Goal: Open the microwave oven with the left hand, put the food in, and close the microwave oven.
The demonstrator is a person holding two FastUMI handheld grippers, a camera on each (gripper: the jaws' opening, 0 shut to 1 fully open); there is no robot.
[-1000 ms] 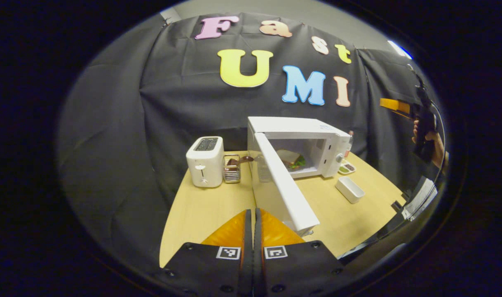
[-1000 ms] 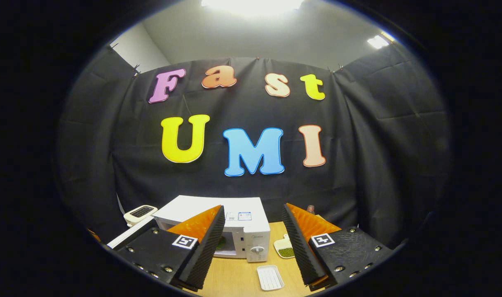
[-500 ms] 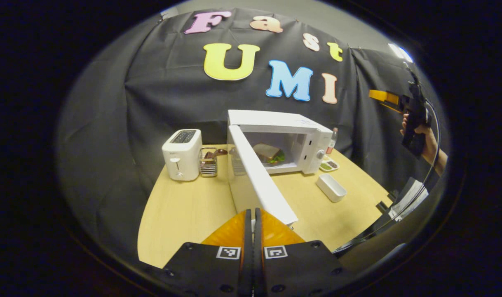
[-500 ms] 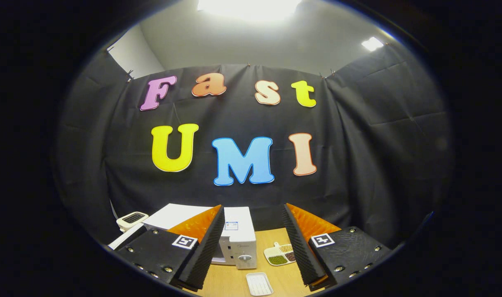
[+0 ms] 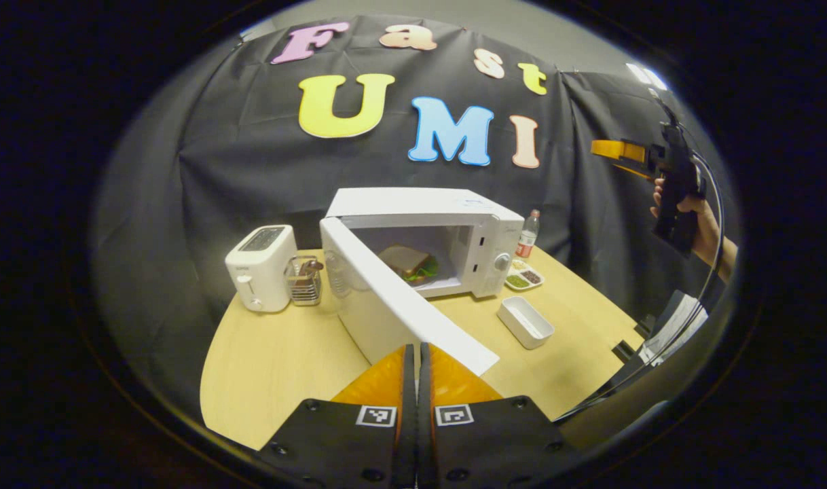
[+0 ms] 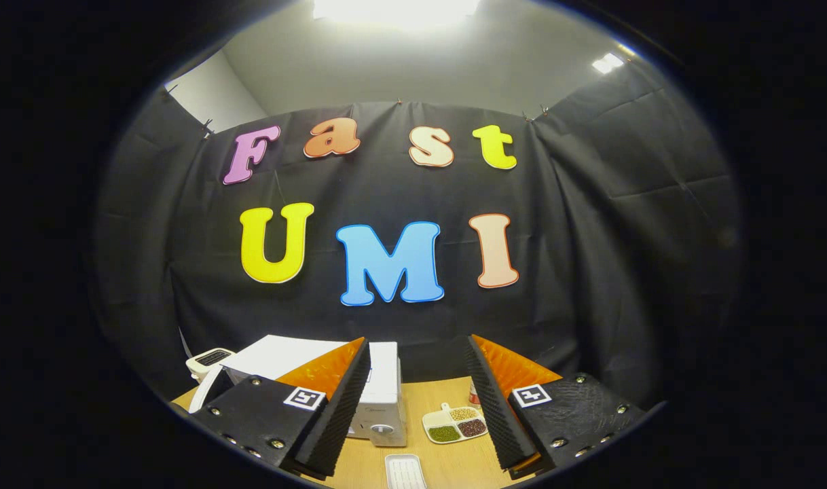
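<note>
I hold a gripper in each hand. Straight ahead of my left gripper (image 5: 417,360), on a wooden table (image 5: 278,360), stands a white microwave (image 5: 420,204). Its door (image 5: 400,305) hangs open, swung out toward me, with its free edge just beyond my left fingertips. My left fingers are pressed together with nothing between them; whether they touch the door's edge I cannot tell.

Inside the microwave, ahead and slightly up from my left gripper, lies the food: a sandwich (image 5: 405,261) with green leaves showing under the bread. So opening the door and putting the food in both look done. What is left, as I judge it, is to swing the door shut with my left hand.

My right gripper (image 6: 417,401) is raised high and well back from the table, its fingers spread apart and holding nothing. From the left gripper view it appears far off to the right, gripped in my hand (image 5: 692,217). Below and between its fingers I see a corner of the microwave, a divided snack dish (image 6: 454,424) and a white tray (image 6: 403,470).

To the left of the microwave stand a toaster (image 5: 261,266) and a small wire rack (image 5: 305,282).
</note>
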